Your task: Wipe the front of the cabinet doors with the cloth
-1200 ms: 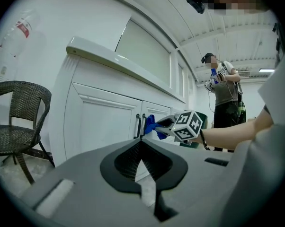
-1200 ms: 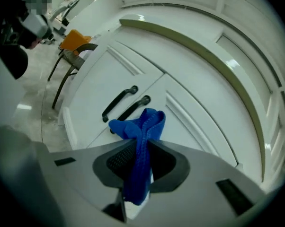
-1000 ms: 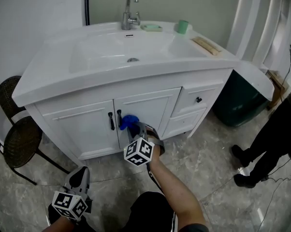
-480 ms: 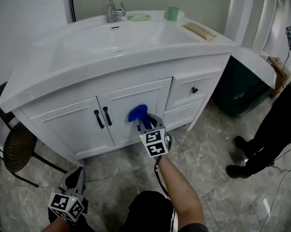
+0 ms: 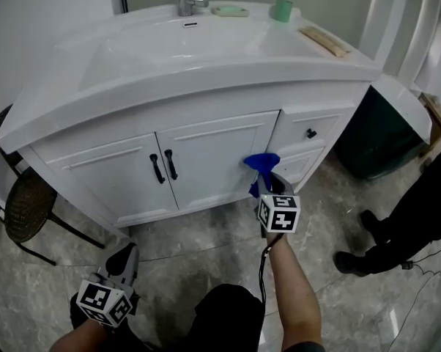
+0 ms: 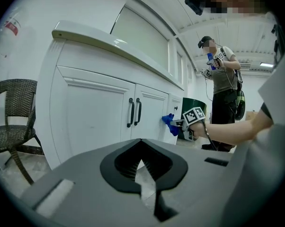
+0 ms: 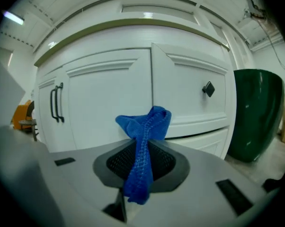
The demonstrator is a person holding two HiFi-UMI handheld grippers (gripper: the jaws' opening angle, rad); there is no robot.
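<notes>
White vanity (image 5: 206, 105) fills the head view, basin top (image 5: 169, 53) over 2 cabinet doors (image 5: 169, 171) with 2 black handles (image 5: 163, 166) at the centre seam, and drawers (image 5: 308, 134) to the right. A dark green bin (image 5: 374, 138) stands right of the vanity and a wicker chair (image 5: 26, 204) left of it. A second person in black (image 5: 418, 211) stands on the tiled floor at the right. The right gripper (image 5: 264, 182) is out in front of the cabinet, jaws clamped on the blue cloth (image 5: 261, 169). In the right gripper view the cloth (image 7: 142, 145) is pinched between the jaws, with its bunched top up by the seam between the right door (image 7: 109, 103) and the drawers, below the drawer knob (image 7: 208, 88). Whether it touches the face can't be confirmed. Delta: 1.0 s ago the cloth was at the handles, 0.5 s ago mid-way across the right door, and now it is at that door's right edge, so it has travelled left to right across 1 door. The left gripper (image 5: 124, 259) stays low over the floor at the lower left, well apart from the doors, position unchanged. In its own view the left gripper (image 6: 142, 174) has jaws nearly together, with only a thin slit and nothing between them.
</notes>
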